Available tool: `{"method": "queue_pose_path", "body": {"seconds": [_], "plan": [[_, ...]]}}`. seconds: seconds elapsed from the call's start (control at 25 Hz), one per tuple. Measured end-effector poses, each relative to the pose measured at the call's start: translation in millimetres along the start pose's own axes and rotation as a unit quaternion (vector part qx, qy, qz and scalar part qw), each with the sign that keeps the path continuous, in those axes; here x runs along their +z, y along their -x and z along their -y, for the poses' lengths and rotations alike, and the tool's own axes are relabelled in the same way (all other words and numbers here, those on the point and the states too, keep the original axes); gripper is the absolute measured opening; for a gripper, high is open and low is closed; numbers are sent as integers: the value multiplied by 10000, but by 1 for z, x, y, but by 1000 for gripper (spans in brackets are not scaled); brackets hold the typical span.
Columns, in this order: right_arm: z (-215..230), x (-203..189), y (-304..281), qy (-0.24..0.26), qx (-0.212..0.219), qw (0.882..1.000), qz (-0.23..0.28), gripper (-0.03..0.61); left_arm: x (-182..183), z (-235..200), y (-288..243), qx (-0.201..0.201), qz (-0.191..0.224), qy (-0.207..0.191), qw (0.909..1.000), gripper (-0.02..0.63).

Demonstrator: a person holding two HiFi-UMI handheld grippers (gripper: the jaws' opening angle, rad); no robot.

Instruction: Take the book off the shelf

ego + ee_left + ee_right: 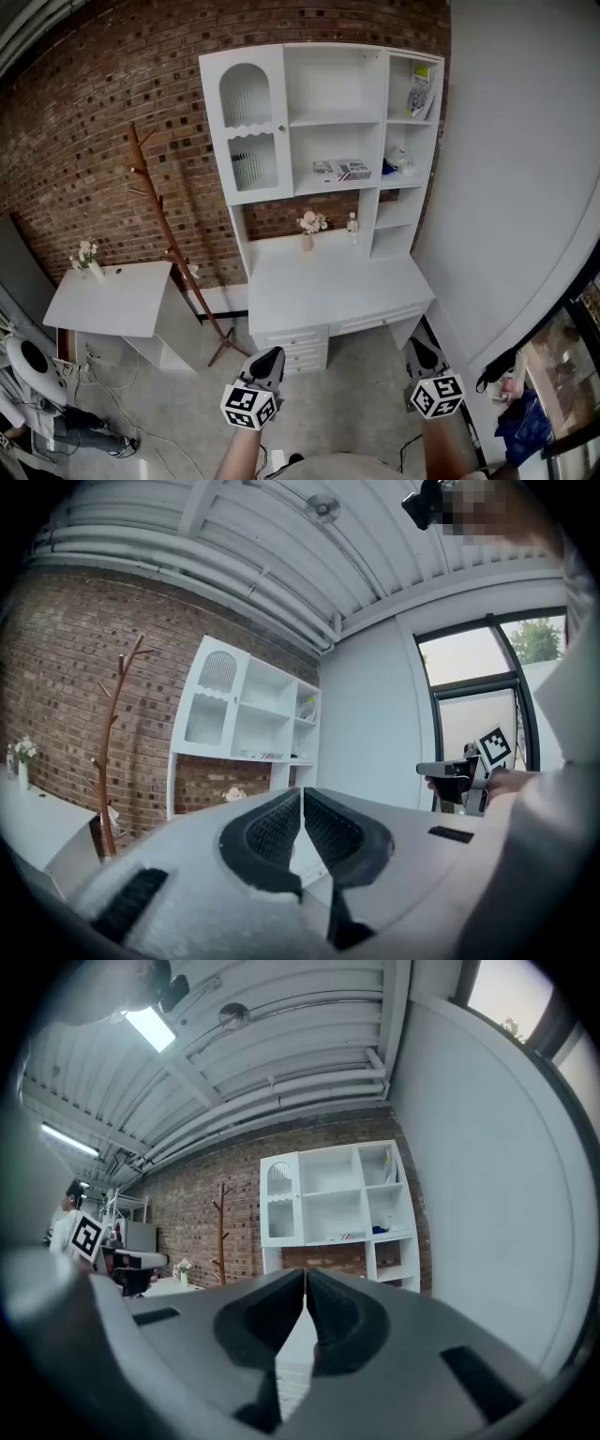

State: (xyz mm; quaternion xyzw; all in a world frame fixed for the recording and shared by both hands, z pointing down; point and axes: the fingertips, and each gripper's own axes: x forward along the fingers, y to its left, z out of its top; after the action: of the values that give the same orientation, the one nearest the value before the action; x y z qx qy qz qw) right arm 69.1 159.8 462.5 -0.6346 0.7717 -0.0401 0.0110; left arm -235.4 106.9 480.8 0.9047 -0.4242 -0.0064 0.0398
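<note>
A white desk with a shelf unit (319, 122) stands against the brick wall. Two flat books (340, 170) lie on its middle shelf, and another book (421, 94) leans in the top right compartment. Low in the head view, my left gripper (271, 353) and right gripper (422, 350) are held well short of the desk, over the floor. Both are shut with nothing between the jaws. The left gripper view shows its shut jaws, the left gripper (301, 795), with the shelf unit (246, 726) far off. The right gripper (306, 1279) also faces the distant shelf unit (336, 1206).
A wooden coat rack (172, 246) stands left of the desk. A small white table (111, 300) with a flower vase sits further left. A flower vase (308, 226) and a small bottle stand on the desktop (328, 281). A white wall (516, 187) runs along the right.
</note>
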Motion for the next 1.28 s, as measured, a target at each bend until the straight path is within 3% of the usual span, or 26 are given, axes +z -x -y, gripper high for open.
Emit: {"method": "queue_pose_path", "body": {"seconds": [0.72,1.28], "plan": [[-5,4,-7,6,30,10000,76,32,-6,-5,0,33,-26,35,10000,31],[12,-2,2,-68,222,9997,39,34,-18,15,-4,134,-136,125,9997,31]]}}
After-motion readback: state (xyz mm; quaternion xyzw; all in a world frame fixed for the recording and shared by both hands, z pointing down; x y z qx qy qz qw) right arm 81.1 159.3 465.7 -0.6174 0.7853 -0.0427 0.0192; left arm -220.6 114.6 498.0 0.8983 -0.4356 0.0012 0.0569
